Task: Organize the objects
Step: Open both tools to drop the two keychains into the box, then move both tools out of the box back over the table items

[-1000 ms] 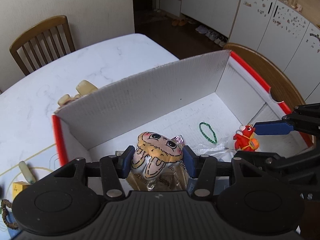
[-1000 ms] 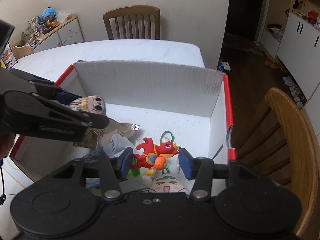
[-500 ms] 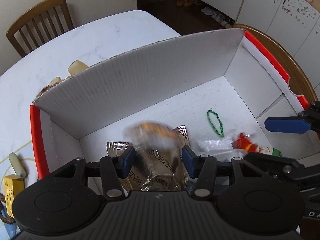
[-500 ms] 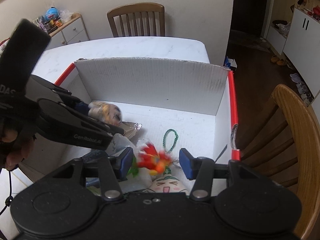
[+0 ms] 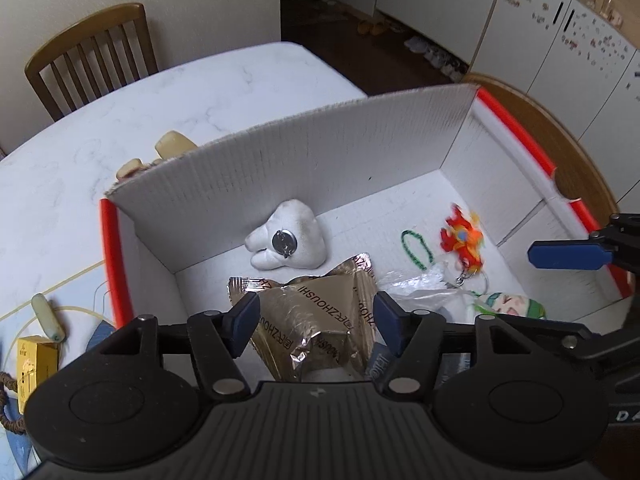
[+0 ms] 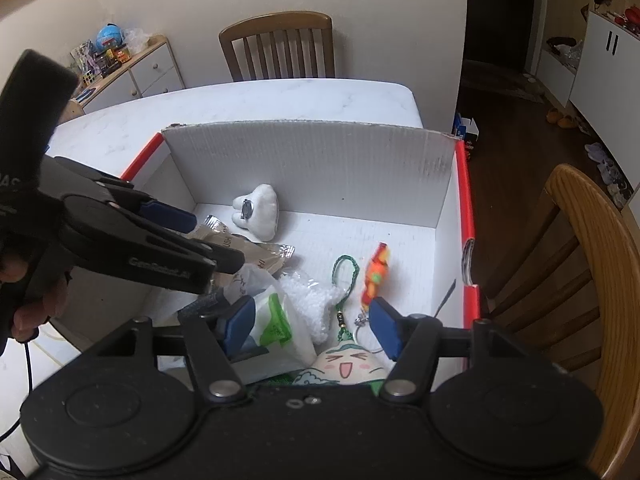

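A white cardboard box with red rims [image 5: 320,152] [image 6: 312,160] stands on the table. Inside, a plush toy lies white back up [image 5: 287,236] [image 6: 258,212] near the far wall. A red-orange dragon keychain [image 5: 464,240] [image 6: 376,272] lies on the floor, blurred in the left wrist view, next to a green cord loop [image 5: 416,246] [image 6: 346,276]. A gold foil packet [image 5: 316,320], clear bags [image 6: 276,312] and a green-white face plush [image 6: 348,368] lie at the near side. My left gripper [image 5: 316,320] is open and empty above the packet. My right gripper [image 6: 312,326] is open and empty above the bags.
The box sits at the edge of a white marble table [image 5: 140,120]. Wooden chairs stand behind the table [image 5: 92,56] and at the box's right side [image 6: 576,264]. A yellow box [image 5: 36,360] and a pale cylinder [image 5: 46,316] lie on a mat to the left.
Both grippers opened. The plush toy dropped from the left gripper and landed face down by the far wall. The dragon keychain dropped from the right gripper onto the box floor. Both grippers rose.
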`<action>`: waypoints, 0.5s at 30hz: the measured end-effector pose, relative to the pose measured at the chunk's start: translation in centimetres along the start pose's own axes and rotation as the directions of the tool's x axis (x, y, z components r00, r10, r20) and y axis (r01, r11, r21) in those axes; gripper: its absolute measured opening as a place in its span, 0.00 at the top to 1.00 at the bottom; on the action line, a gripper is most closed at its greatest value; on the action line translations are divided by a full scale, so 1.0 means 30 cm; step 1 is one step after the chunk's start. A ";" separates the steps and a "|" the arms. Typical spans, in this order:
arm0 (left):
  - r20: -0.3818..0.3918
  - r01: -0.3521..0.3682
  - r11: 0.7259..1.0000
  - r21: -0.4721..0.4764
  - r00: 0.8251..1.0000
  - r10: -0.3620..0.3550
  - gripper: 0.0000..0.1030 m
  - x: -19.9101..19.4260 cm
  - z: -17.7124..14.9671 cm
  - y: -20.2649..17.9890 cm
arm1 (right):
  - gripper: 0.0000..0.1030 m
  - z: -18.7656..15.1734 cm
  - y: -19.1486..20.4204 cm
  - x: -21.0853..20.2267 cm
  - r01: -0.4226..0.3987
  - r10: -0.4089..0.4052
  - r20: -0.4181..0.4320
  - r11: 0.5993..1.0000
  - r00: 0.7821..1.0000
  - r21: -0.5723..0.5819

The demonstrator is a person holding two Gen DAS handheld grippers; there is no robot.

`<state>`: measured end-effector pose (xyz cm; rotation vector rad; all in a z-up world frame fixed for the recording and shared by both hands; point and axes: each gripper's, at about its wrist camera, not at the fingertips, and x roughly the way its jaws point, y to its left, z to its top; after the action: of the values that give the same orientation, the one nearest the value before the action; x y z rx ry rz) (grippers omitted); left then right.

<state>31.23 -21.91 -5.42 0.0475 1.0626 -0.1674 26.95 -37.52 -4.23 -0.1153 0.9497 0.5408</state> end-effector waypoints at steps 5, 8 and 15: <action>0.052 0.001 1.000 -0.006 0.999 -0.001 0.36 -0.068 -0.011 0.000 | 0.31 0.002 0.011 -0.038 0.000 0.000 0.031 1.000 1.000 0.005; 0.077 0.005 1.000 -0.015 0.997 -0.004 0.36 -0.110 -0.023 0.004 | 0.30 0.006 0.017 -0.059 -0.009 0.009 0.047 1.000 0.999 0.010; 0.134 0.002 0.999 -0.036 0.991 0.003 0.36 -0.208 -0.052 0.021 | 0.21 0.005 0.036 -0.107 -0.024 0.022 0.086 1.000 0.996 0.019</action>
<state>27.02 -20.38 -0.77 0.0040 0.9315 -0.1486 25.05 -37.79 -1.41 -0.0629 0.8732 0.5535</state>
